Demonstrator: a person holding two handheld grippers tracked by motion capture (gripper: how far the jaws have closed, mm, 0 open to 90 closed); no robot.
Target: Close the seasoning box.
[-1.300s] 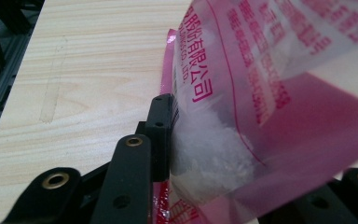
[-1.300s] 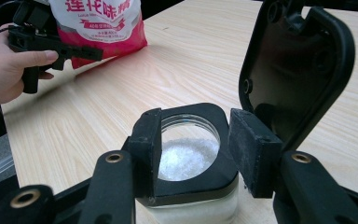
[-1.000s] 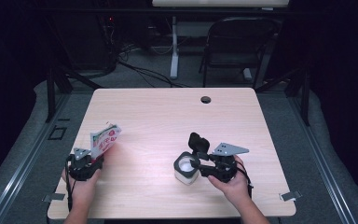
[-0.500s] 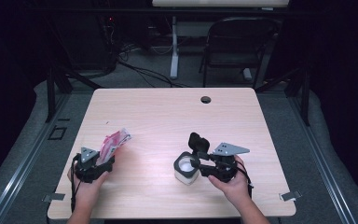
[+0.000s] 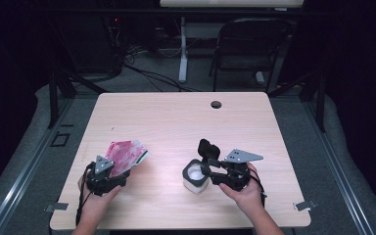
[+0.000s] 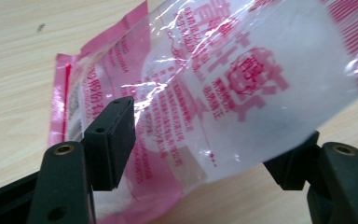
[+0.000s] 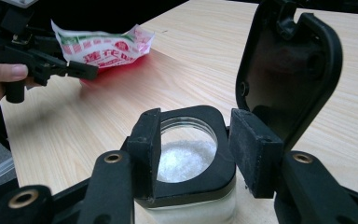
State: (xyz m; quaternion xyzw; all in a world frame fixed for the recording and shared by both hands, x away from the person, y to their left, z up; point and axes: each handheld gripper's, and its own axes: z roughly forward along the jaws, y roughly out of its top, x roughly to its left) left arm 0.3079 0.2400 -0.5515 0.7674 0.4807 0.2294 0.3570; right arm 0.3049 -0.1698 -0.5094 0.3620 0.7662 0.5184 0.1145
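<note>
Lying between the left gripper's (image 6: pixel 200 154) just-opened jaws, the pink bag (image 6: pixel 223 93) seems loose, apparently unpinched.

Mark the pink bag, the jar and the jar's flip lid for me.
pink bag (image 5: pixel 124 152), high view, middle of its printed face.
jar (image 7: pixel 186 158), right gripper view, white grains inside its mouth.
flip lid (image 7: pixel 286 70), right gripper view, inner face of the raised lid.

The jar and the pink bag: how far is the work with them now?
Done: the jar stands with its lid flipped up and white grains inside. In hand: the right gripper grips the jar's rim; the left gripper has just been opening, and the bag lies loose between its jaws. Left, probably: shutting the lid.
</note>
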